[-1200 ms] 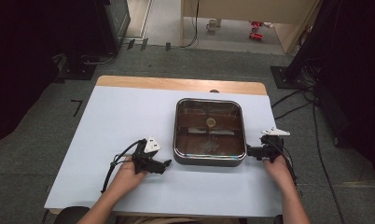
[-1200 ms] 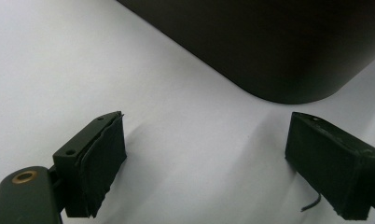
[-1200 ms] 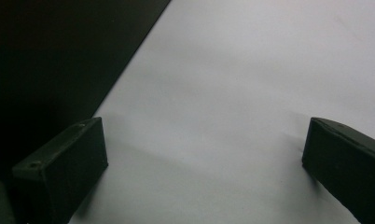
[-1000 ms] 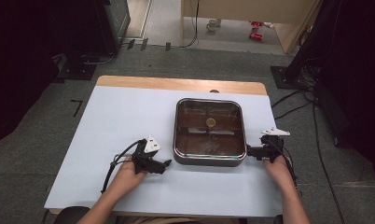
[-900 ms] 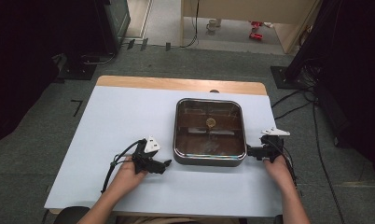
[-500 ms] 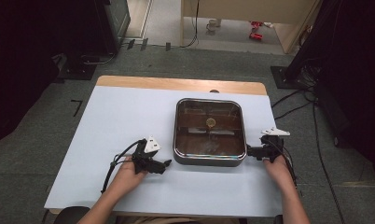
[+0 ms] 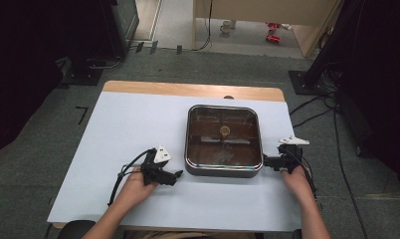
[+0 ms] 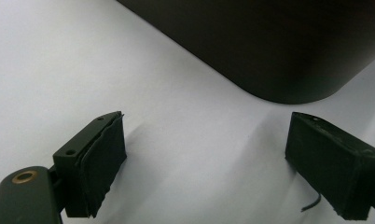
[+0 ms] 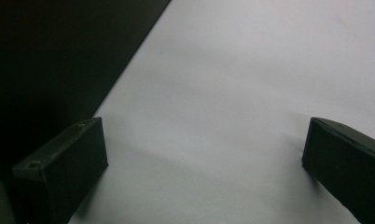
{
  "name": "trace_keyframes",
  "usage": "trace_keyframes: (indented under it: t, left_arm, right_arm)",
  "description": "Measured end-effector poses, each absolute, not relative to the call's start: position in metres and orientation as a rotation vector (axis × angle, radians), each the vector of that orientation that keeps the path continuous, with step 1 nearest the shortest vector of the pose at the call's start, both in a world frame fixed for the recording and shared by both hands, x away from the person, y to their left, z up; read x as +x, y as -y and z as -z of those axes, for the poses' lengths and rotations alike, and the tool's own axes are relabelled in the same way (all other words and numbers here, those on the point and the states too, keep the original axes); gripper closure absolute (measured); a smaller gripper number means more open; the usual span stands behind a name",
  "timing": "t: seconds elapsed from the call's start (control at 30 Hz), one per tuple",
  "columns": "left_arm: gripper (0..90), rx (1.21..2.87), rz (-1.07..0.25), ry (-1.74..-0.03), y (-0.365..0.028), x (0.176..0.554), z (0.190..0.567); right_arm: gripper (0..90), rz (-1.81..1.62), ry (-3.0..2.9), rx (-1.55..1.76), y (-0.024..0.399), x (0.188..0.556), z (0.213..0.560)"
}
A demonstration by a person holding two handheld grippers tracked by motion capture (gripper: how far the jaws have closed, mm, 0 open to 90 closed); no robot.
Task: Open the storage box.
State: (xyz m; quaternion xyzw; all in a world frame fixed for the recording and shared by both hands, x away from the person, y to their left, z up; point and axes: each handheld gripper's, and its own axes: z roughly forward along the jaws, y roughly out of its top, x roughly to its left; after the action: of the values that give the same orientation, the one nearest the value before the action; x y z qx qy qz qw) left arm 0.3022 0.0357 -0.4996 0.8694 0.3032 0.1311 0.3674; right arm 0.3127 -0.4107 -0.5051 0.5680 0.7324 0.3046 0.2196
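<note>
Evidently nothing has shifted over the last second: the square pan (image 7: 223, 141) sits mid-desk (image 7: 113, 129), the left gripper (image 7: 174, 176) and right gripper (image 7: 265, 161) flank it, fingers spread and empty, so the grasp hasn't begun.

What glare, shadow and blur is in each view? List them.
High view: the pan's glass lid mirrors pale glare bands; the room around the table falls to black. Left gripper view: the pan is a dark, soft-edged mass, and soft shadows trail the fingers. Right gripper view: evenly lit table, pan wall nearly black, fingers slightly soft.
</note>
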Motion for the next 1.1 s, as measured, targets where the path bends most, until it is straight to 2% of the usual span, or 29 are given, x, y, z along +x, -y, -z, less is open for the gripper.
trace_keyframes:
  t: [0.13,0.33,0.47,0.57,0.67,1.1]
  left_arm:
    - [11.9,2.246,-0.339,-0.793,-0.034,0.303,0.498]
    - [14.8,2.353,-0.289,-0.832,-0.027,0.308,0.487]
    - [25.8,2.398,-0.230,-0.827,-0.032,0.315,0.480]
    - [28.9,2.394,-0.114,-0.862,-0.037,0.324,0.474]
    - [31.9,2.381,-0.073,-0.865,-0.041,0.329,0.465]
    - [32.8,2.321,-0.159,-0.747,-0.031,0.339,0.416]
  right_arm:
    - [0.0,-0.842,-2.026,1.571,0.411,0.313,0.505]
    - [0.0,-0.842,-2.026,1.570,0.411,0.313,0.505]
    - [0.0,-0.842,-2.026,1.571,0.411,0.313,0.505]
    - [0.0,-0.842,-2.026,1.570,0.411,0.313,0.505]
    - [0.0,-0.842,-2.026,1.570,0.411,0.313,0.505]
    - [0.0,-0.843,-2.025,1.569,0.411,0.313,0.505]
